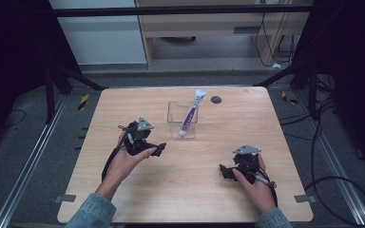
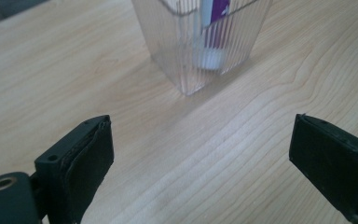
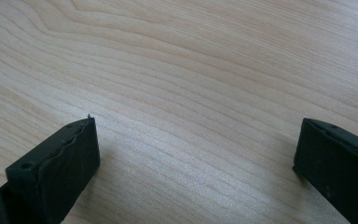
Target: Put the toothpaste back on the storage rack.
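Beside the clear ribbed cup (image 1: 182,119), the left gripper (image 1: 158,150) sits nearer, jaws spread wide and empty, cup straight ahead. Inside, 1 toothpaste tube (image 1: 191,114) leans, cap down, long axis near-upright. Right gripper (image 1: 224,172) lies well apart, jaws likewise parted.
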Motion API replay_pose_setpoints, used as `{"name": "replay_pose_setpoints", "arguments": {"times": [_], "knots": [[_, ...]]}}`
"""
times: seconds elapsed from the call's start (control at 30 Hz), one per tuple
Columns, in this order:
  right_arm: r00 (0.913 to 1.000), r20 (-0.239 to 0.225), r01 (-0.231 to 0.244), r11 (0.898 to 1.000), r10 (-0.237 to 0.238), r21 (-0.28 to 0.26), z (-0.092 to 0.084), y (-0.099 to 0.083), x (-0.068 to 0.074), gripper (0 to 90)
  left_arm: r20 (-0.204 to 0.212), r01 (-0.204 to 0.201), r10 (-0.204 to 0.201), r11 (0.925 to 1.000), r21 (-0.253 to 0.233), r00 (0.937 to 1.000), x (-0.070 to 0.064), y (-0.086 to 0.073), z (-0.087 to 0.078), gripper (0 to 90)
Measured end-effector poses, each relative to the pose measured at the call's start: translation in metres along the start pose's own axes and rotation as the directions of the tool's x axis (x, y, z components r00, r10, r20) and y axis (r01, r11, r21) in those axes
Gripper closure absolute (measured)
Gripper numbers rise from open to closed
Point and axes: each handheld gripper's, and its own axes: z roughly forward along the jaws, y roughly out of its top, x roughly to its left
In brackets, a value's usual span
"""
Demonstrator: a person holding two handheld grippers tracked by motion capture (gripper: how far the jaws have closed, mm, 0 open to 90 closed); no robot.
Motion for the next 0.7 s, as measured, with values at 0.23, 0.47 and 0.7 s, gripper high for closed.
{"name": "replay_pose_setpoints", "arguments": {"times": [0.23,0.47,0.7], "knots": [[1.0,0.001,0.003,1.0,-0.003,0.0,0.0,0.0,0.0,0.3,-0.029,0.007,-0.006,0.9993,0.038,0.9996,0.01,-0.022,0.001,6.0],[1.0,0.001,0.005,1.0,-0.005,-0.001,0.0,0.0,0.0,0.4,-0.046,0.036,-0.033,0.9976,0.06,0.9984,0.023,-0.041,0.002,6.1],[1.0,-0.001,0.0,1.0,0.0,-0.001,0.0,0.0,0.0,0.3,-0.06,0.053,-0.049,0.9961,0.071,0.997,0.032,-0.052,0.002,6.0]]}}
